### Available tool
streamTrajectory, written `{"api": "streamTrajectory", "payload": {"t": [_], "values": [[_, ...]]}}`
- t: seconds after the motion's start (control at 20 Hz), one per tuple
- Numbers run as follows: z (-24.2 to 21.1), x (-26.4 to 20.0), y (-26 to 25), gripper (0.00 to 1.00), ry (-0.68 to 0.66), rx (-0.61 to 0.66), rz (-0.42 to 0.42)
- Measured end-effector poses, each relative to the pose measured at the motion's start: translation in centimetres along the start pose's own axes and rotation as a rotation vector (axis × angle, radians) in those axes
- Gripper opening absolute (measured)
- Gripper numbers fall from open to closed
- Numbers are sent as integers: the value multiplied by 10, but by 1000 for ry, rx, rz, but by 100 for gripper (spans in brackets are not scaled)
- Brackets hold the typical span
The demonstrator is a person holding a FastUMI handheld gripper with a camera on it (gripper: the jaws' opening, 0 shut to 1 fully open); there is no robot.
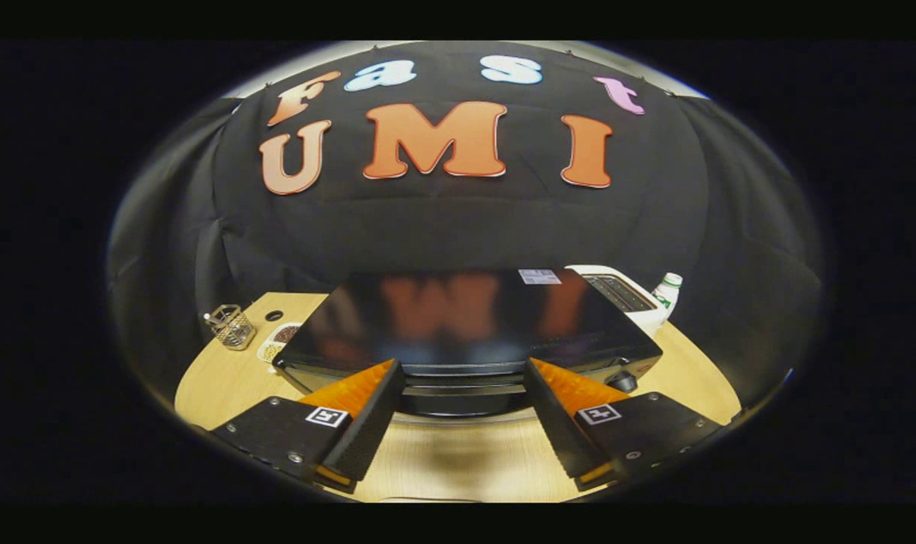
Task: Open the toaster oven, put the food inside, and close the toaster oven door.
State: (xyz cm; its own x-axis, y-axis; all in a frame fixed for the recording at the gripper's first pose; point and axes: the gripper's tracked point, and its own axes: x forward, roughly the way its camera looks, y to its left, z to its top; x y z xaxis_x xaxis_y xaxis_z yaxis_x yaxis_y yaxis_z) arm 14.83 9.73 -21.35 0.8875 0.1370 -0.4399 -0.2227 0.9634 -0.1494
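Observation:
A black toaster oven (465,317) with a glossy top stands on the round wooden table (216,385), just ahead of my fingers. Its door handle (464,391) runs as a bar along the front upper edge, and the door under it looks closed. My gripper (464,374) is open, hovering over that front edge with the handle in the gap between the two fingertips and neither finger touching it. The food (284,333), something brownish on a small plate (270,352), lies at the oven's left side, partly hidden behind its corner.
A small wire basket (232,326) sits on the table left of the plate. Behind the oven's right rear corner stand a white toaster (624,291) and a white bottle (667,291). A knob (621,380) shows at the oven's front right. Bare tabletop lies under my fingers.

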Motion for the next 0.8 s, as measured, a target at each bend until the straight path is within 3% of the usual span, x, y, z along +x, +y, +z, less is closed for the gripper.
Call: {"api": "streamTrajectory", "payload": {"t": [0.8], "values": [[-71,-62,-5,94,36,31,-47]]}}
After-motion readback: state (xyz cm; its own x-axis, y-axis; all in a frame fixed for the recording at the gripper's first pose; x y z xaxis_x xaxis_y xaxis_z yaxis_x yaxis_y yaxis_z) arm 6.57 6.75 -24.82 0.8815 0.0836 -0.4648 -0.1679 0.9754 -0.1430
